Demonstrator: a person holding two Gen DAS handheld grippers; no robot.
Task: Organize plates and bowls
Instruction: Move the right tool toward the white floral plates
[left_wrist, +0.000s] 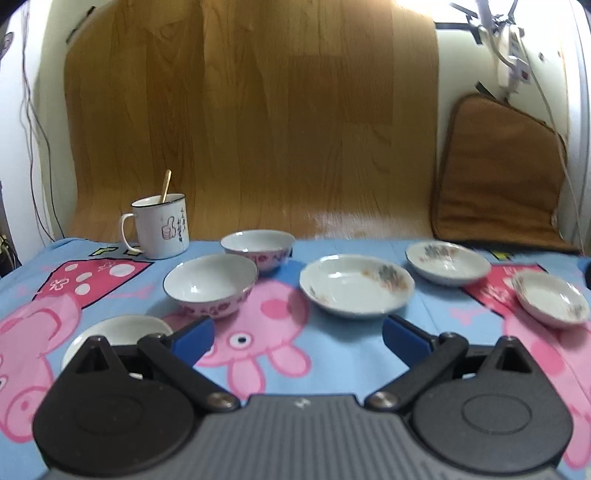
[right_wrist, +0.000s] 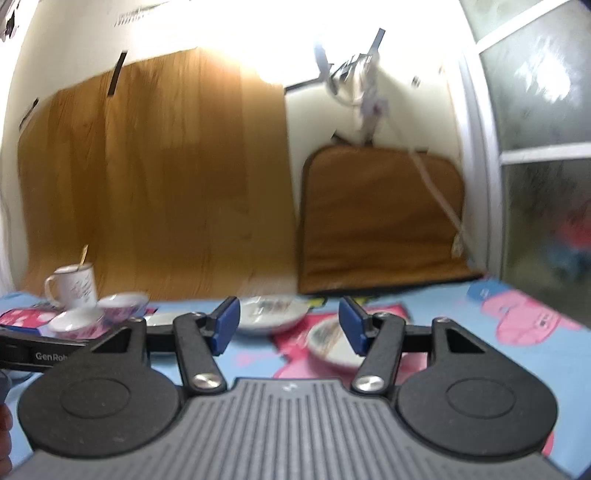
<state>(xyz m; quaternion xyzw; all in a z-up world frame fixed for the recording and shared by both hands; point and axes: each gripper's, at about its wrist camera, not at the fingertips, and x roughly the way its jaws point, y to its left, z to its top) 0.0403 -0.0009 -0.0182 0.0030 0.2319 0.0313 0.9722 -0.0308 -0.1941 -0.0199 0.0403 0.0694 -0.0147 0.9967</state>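
On the pig-print cloth, the left wrist view shows two pink-patterned bowls, a near one and a far one, and a third white bowl partly hidden behind my left finger. Three floral plates lie to the right: a large one, a far one and a right one. My left gripper is open and empty, above the cloth, short of the dishes. My right gripper is open and empty, with a far plate and a near plate just beyond its fingertips.
A white mug with a spoon stands at the back left. A wood-grain sheet covers the wall behind, and a brown cushion leans at the back right. Cables hang on the wall. A window is on the right.
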